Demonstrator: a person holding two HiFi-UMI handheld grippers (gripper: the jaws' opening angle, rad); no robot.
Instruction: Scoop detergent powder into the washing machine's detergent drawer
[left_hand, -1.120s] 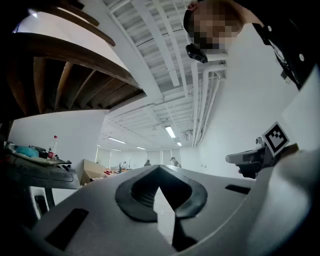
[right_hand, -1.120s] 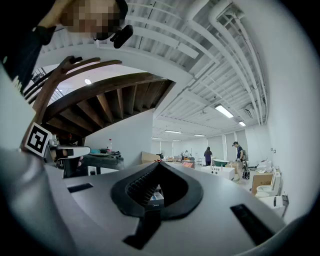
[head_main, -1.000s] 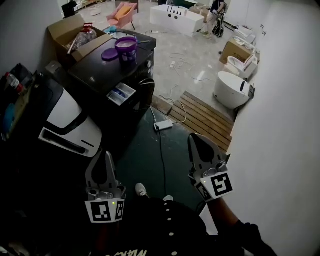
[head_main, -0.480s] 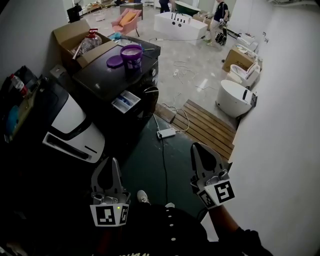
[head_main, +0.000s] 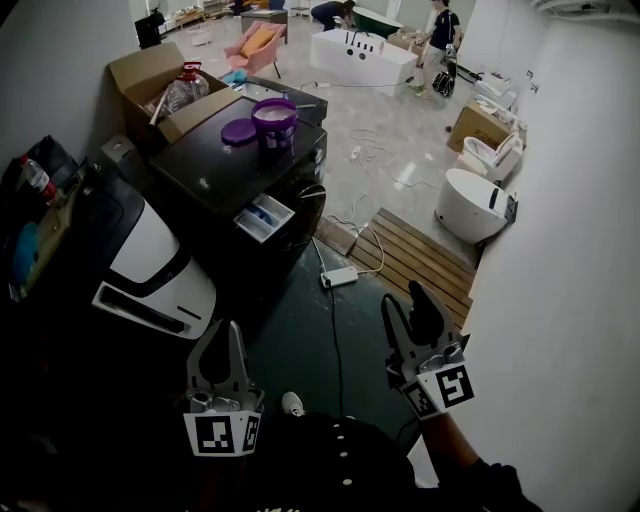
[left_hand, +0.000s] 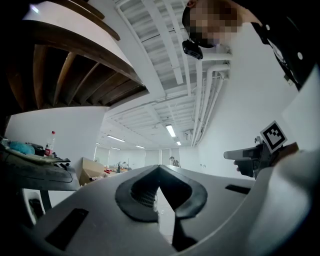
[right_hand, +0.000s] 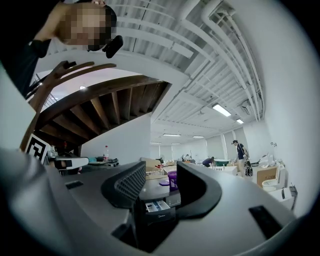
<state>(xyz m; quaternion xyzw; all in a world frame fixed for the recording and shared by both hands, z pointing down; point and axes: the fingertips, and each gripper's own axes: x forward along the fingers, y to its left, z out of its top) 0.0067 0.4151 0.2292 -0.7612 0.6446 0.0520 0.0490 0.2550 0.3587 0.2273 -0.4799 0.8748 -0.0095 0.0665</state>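
**A:** How are the claws?

**B:** The right claw (head_main: 406, 306) has just been opening. Its jaws stand wide with nothing between them. The left claw (head_main: 231, 330) is closed tip to tip and empty.

**A:** And the drawer?

**B:** The drawer (head_main: 264, 216) is pulled out of the washer (head_main: 215, 175) front, far ahead and well apart from both claws, left of the right one. The right claw points about straight at it. The purple tub (head_main: 275, 119) sits on top of the washer, farther back, with its lid (head_main: 238, 131) off just to its left.

**A:** What next?

**B:** I'd call this the approach. Walk in close before reaching, hold the right claw level, and aim for the tub first. I can't make out anything to scoop with from here.
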